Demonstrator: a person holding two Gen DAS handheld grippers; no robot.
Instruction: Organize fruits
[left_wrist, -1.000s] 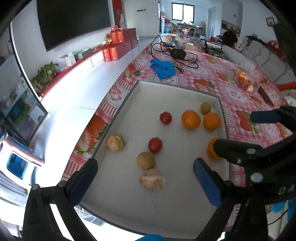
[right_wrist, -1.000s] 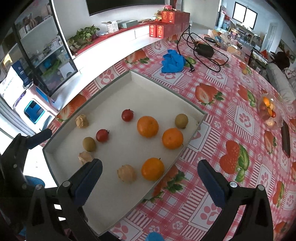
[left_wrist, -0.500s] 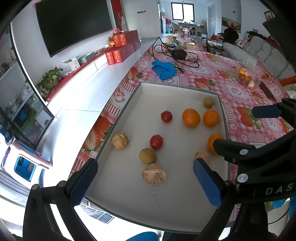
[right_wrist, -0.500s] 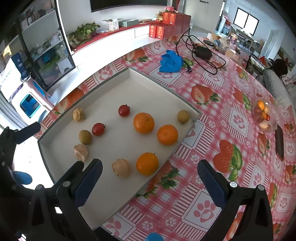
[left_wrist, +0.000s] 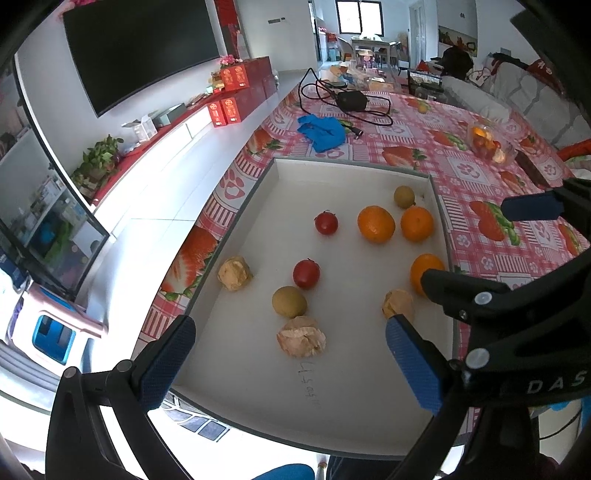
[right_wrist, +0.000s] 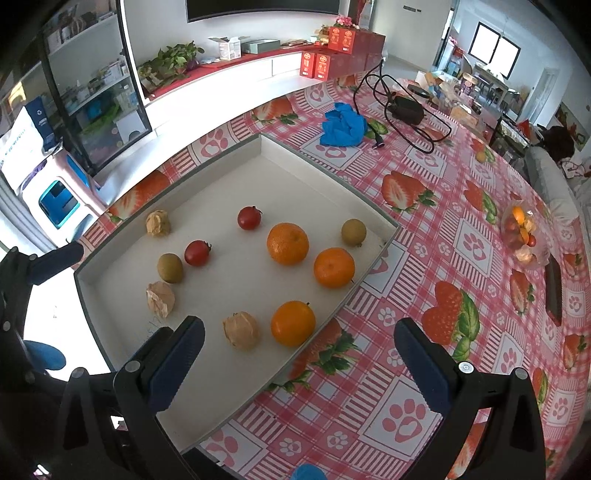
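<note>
A shallow white tray (left_wrist: 354, 417) (right_wrist: 229, 173) lies on the strawberry tablecloth and holds loose fruit. In it are three oranges (right_wrist: 288, 243), two red tomatoes (right_wrist: 197, 252), two green-brown kiwis (right_wrist: 170, 267) and three papery husked fruits (right_wrist: 241, 329). The left wrist view shows the same fruit, such as an orange (left_wrist: 376, 223), a tomato (left_wrist: 306, 273) and a husked fruit (left_wrist: 301, 336). My left gripper (left_wrist: 290, 362) is open and empty above the tray's near end. My right gripper (right_wrist: 299, 360) is open and empty above the tray's near right edge.
A blue cloth (right_wrist: 343, 124) and a black charger with cable (right_wrist: 406, 107) lie beyond the tray. A clear container of fruit (right_wrist: 522, 236) and a dark flat object (right_wrist: 553, 286) sit at the right. The table edge runs along the tray's left side.
Both grippers have drawn back and up from the tray, so more of the tray and table shows. All fruit lies where it was. Both grippers stay open.
</note>
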